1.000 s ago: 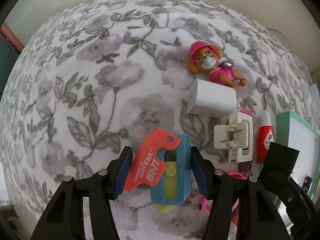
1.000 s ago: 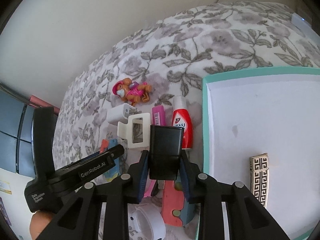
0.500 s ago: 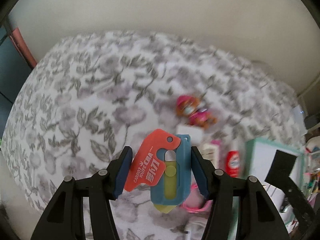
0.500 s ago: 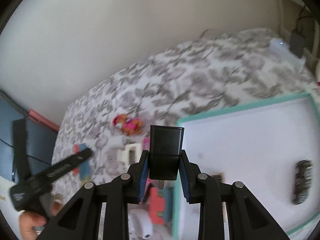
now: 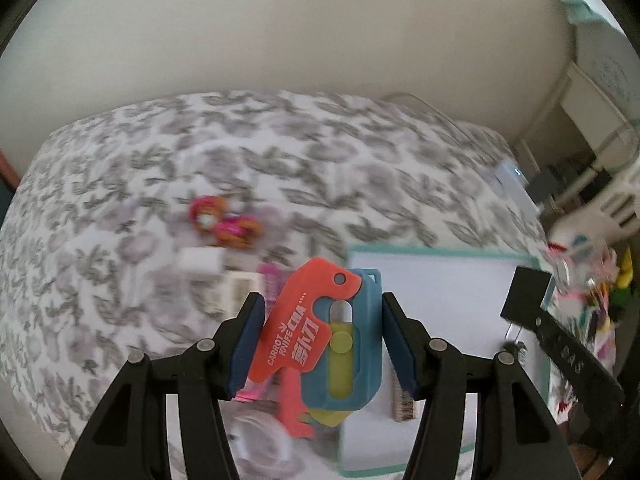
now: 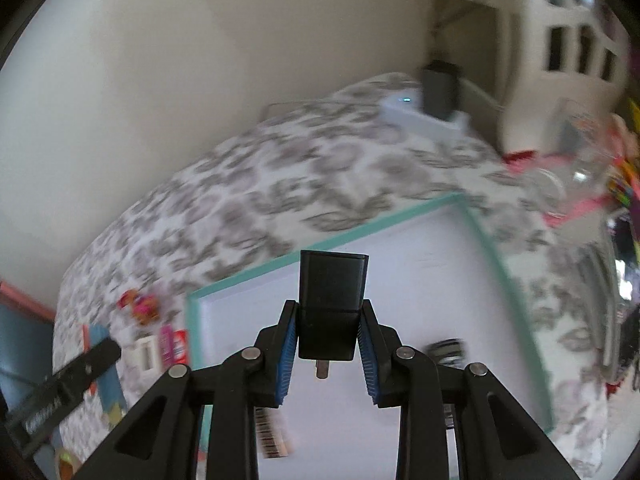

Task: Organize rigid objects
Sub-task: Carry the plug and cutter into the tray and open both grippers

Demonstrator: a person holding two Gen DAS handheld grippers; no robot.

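In the left wrist view, our left gripper (image 5: 322, 344) pinches the orange and blue toy knife (image 5: 320, 332) at lower centre, with the teal tray (image 5: 440, 252) to its right and a blurred dog toy (image 5: 224, 226) upper left on the floral cloth (image 5: 120, 184)

In the right wrist view, our right gripper (image 6: 327, 354) clamps a black adapter (image 6: 332, 300) at centre, in front of the tray (image 6: 320, 248)

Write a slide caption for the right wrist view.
Right gripper holds a black plug adapter above the teal-rimmed white tray.
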